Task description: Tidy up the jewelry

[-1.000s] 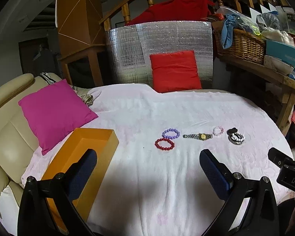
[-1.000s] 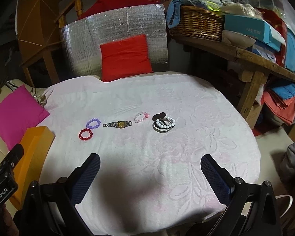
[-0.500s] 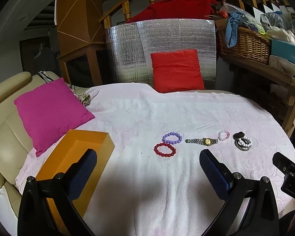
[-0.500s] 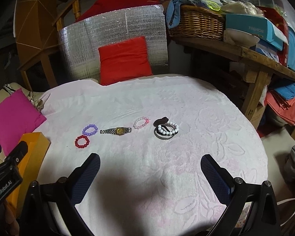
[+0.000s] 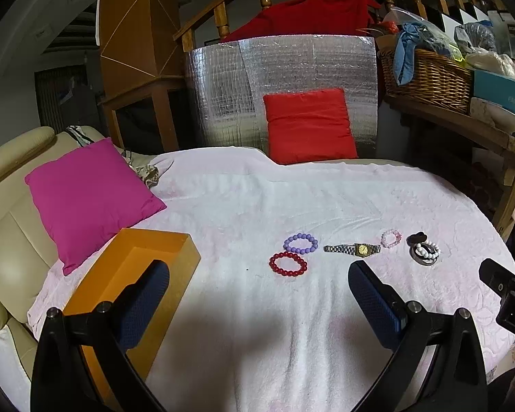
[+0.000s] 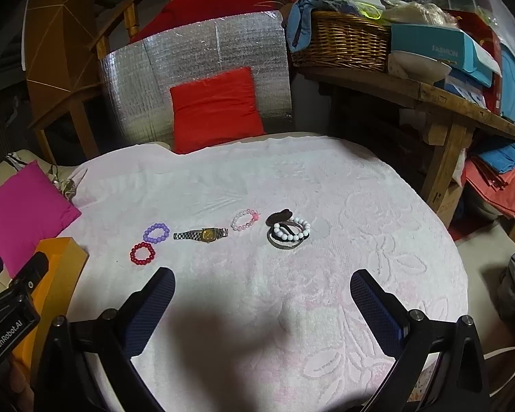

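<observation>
Jewelry lies in a row on a pale pink cloth point(image 5: 257, 213): a red bead bracelet point(image 5: 288, 264), a purple bead bracelet point(image 5: 300, 242), a metal watch point(image 5: 353, 249), a small pink bracelet point(image 5: 391, 238) and a white bead bracelet with dark bangles point(image 5: 424, 252). An open orange box point(image 5: 175, 257) stands at the left. My left gripper point(image 5: 257, 295) hovers open, short of the red bracelet. My right gripper point(image 6: 261, 297) is open too, nearer than the white bracelet pile point(image 6: 289, 232), watch point(image 6: 202, 234) and pink bracelet point(image 6: 244, 219). Both hold nothing.
A magenta cushion point(image 5: 86, 195) leans on a cream sofa point(image 5: 7, 233) left of the box. A red cushion point(image 5: 309, 125) and foil panel point(image 5: 223, 89) stand behind. A wooden bench point(image 6: 446, 103) with a wicker basket point(image 6: 343, 41) and boxes lines the right.
Both grippers have drifted a little forward and down toward the row of jewelry, still open. The jewelry and box have not moved.
</observation>
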Motion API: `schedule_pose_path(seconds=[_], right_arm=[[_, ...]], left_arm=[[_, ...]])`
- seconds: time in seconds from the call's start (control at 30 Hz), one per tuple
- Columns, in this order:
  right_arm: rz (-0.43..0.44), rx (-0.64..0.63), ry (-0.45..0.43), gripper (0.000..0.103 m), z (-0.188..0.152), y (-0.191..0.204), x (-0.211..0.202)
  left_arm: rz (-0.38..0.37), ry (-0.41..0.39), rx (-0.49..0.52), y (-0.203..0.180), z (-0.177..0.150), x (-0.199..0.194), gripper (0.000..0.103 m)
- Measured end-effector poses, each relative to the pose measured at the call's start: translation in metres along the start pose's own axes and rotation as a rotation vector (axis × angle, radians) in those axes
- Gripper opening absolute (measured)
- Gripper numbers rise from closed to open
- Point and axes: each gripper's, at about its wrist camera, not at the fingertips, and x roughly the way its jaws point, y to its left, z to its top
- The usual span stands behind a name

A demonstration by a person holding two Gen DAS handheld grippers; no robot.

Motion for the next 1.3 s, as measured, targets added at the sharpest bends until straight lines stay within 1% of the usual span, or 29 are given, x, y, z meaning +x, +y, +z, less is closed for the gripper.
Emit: schedule_pose_path(seconds=[0.27,0.37,0.47,0.5,0.53,0.6,0.67,0.73,0.8,0.83,0.87,0.9,0.93,0.97,1.07,1.13,1.2,1.3], right_arm=[[0.023,0.006,0.01,0.103,0.008,-0.001,0.01],[0.032,0.029,0.016,0.103,0.01,-0.011,0.021],[0.058,0.038,0.028,0.103,0.011,-0.029,0.038],[0.068,0.047,0.038,0.103,0.011,-0.037,0.045],[0.078,0.064,0.049,0.103,0.011,-0.046,0.053],[0.1,0.104,0.069,0.103,0.012,-0.061,0.067],[0.151,0.155,0.118,0.103,0.015,-0.077,0.087],[0.207,0.207,0.166,0.097,0.018,-0.089,0.109],[0.244,0.232,0.199,0.086,0.019,-0.094,0.126],[0.268,0.252,0.218,0.081,0.02,-0.097,0.135],[0.294,0.279,0.243,0.071,0.021,-0.1,0.146],[0.317,0.308,0.269,0.065,0.022,-0.103,0.155],[0.337,0.344,0.293,0.062,0.022,-0.107,0.165],[0.343,0.384,0.312,0.059,0.023,-0.111,0.174],[0.358,0.469,0.333,0.052,0.029,-0.121,0.193],[0.372,0.531,0.339,0.052,0.031,-0.128,0.205],[0.374,0.586,0.352,0.046,0.033,-0.134,0.217],[0.347,0.642,0.38,0.045,0.032,-0.14,0.233]], left_arm=[[0.006,0.006,0.006,0.001,0.006,0.009,0.103],[-0.025,0.023,-0.008,0.001,0.01,0.023,0.103],[-0.109,0.05,-0.046,0.005,0.014,0.049,0.103],[-0.14,0.069,-0.066,0.007,0.014,0.063,0.103],[-0.157,0.084,-0.077,0.008,0.013,0.074,0.103],[-0.173,0.113,-0.084,0.008,0.009,0.096,0.103],[-0.159,0.134,-0.064,0.008,0.001,0.12,0.103],[-0.157,0.144,-0.046,0.009,-0.006,0.136,0.103],[-0.128,0.164,-0.026,0.011,-0.013,0.151,0.103],[-0.116,0.147,-0.01,0.01,-0.016,0.155,0.103],[-0.104,0.139,0.008,0.01,-0.018,0.158,0.103],[-0.087,0.154,0.034,0.007,-0.02,0.164,0.103],[-0.102,0.175,0.05,0.003,-0.021,0.169,0.103],[-0.131,0.171,0.054,0.001,-0.022,0.169,0.103],[-0.155,0.163,0.102,-0.013,-0.023,0.17,0.103],[-0.184,0.149,0.126,-0.02,-0.024,0.168,0.103],[-0.203,0.143,0.151,-0.029,-0.023,0.167,0.103],[-0.221,0.13,0.161,-0.037,-0.021,0.167,0.103]])
